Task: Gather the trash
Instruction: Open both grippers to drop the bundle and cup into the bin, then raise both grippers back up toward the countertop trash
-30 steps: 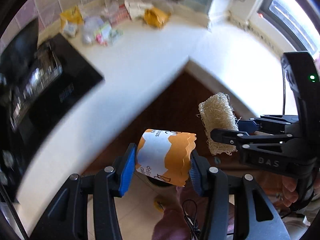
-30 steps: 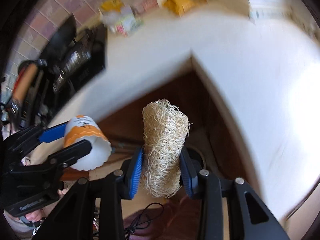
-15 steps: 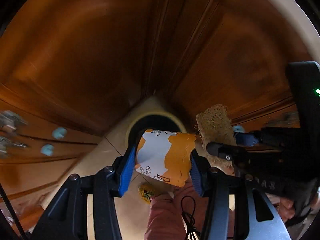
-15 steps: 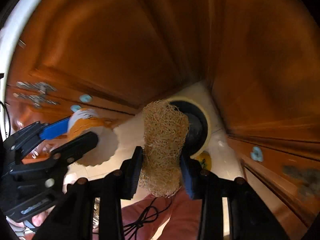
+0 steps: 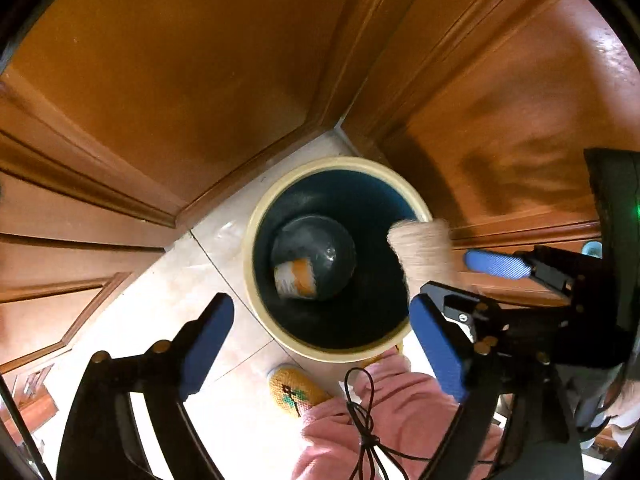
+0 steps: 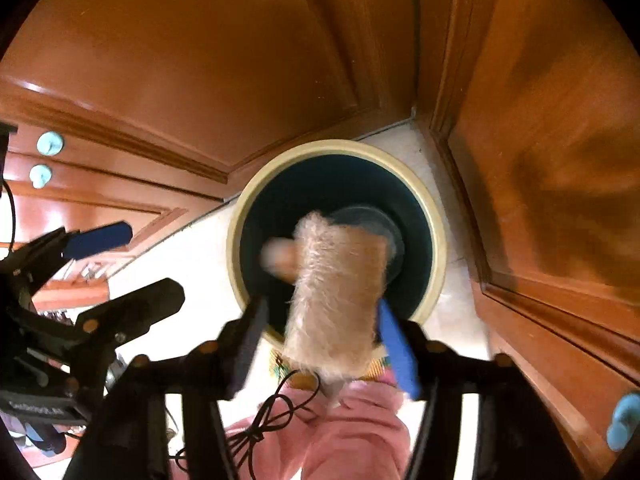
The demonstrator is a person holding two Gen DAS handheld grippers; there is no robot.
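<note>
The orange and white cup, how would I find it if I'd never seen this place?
Look where the wooden cabinet doors meet in a corner: a round cream-rimmed bin stands there on the tiled floor. The cup lies tipped over on its dark bottom, the only orange and white thing inside; the loofah is plain tan.

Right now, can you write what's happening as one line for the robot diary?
step: drop trash | left gripper: just opened, empty | cup: inside bin | right gripper: just opened | loofah: between pads, blurred
</note>
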